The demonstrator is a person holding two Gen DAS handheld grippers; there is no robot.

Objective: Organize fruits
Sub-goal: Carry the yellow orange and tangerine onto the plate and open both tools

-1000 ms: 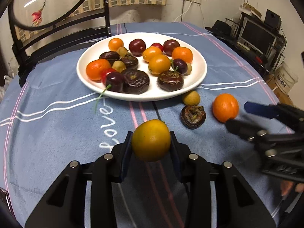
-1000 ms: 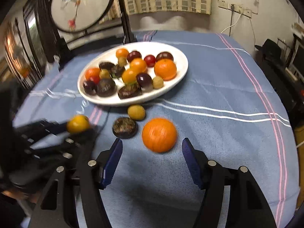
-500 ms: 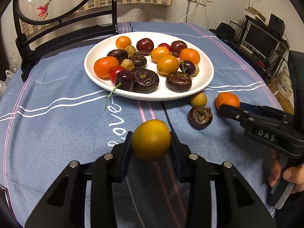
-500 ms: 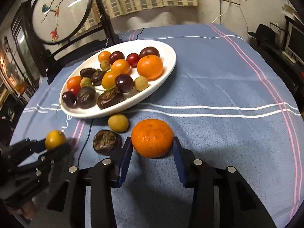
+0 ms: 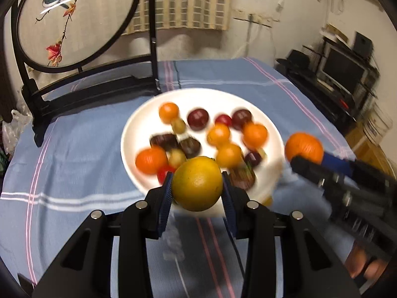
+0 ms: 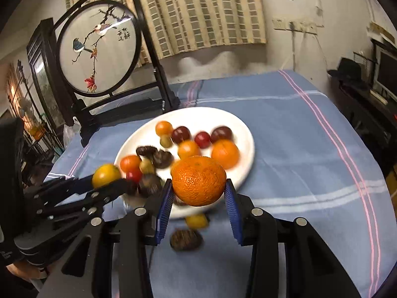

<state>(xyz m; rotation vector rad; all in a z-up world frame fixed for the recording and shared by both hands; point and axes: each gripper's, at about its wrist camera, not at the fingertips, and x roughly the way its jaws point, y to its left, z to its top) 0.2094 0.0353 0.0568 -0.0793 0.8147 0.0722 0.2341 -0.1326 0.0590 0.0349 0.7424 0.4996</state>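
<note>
Blue cloth (image 5: 82,149) with pink and white stripes spread over the bench; at the far left edge, a black wooden stand (image 5: 94,92) carrying a round embroidered screen (image 5: 72,15) with birds, a branch and red flowers, plus a few characters; behind it on the far wall, a pale checked curtain (image 6: 198,12); further right on that wall, a row of sockets (image 6: 294,24) with a cable hanging down; off the far right of the bench, a dark low unit holding a monitor (image 5: 343,72), with a black hat (image 5: 296,58) just left of it; at the left, beside the stand's foot, a crumpled plastic bag (image 5: 12,131).
</note>
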